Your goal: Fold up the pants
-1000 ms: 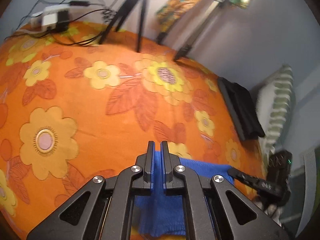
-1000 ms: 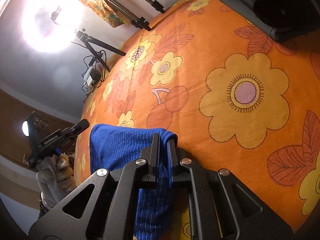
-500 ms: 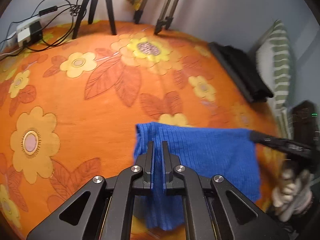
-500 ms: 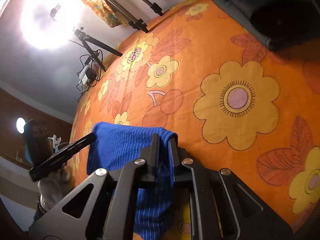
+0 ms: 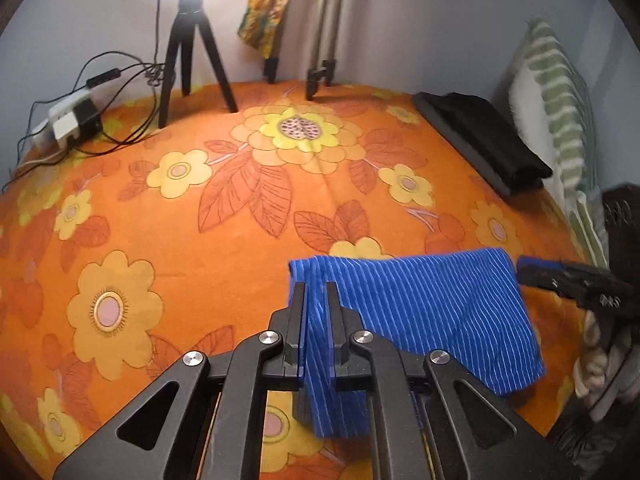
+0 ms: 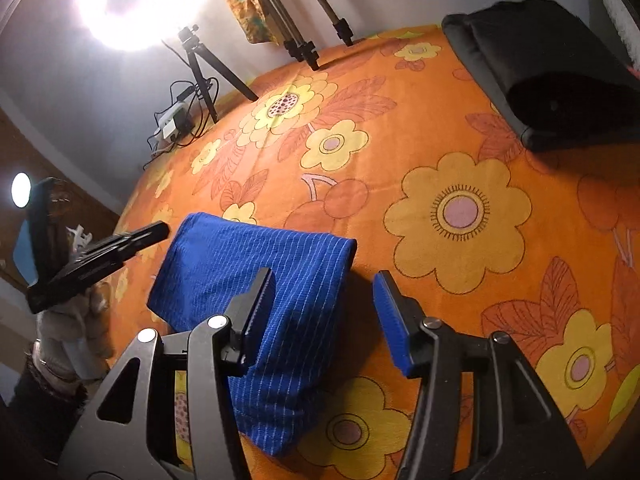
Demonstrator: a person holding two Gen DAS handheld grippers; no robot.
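Blue pinstriped pants [image 5: 424, 312] lie folded on the orange flowered bedspread [image 5: 200, 224]. My left gripper [image 5: 316, 292] is still closed on the fabric at the fold's left end, with cloth between its fingers. In the right wrist view the pants [image 6: 256, 272] lie flat, and my right gripper [image 6: 324, 280] is open above their right edge, holding nothing. The right gripper also shows in the left wrist view [image 5: 568, 280], just off the pants' right corner. The left gripper shows in the right wrist view [image 6: 116, 248] at the pants' left end.
A folded black garment [image 5: 484, 144] lies at the far right of the bed beside a striped pillow [image 5: 560, 104]. Tripods [image 5: 192, 52] and a power strip with cables [image 5: 72, 116] stand at the far edge by the wall.
Both grippers lowered the folded pants onto the bedspread. The right gripper opened and let go of the fabric. The left gripper stays closed on it.
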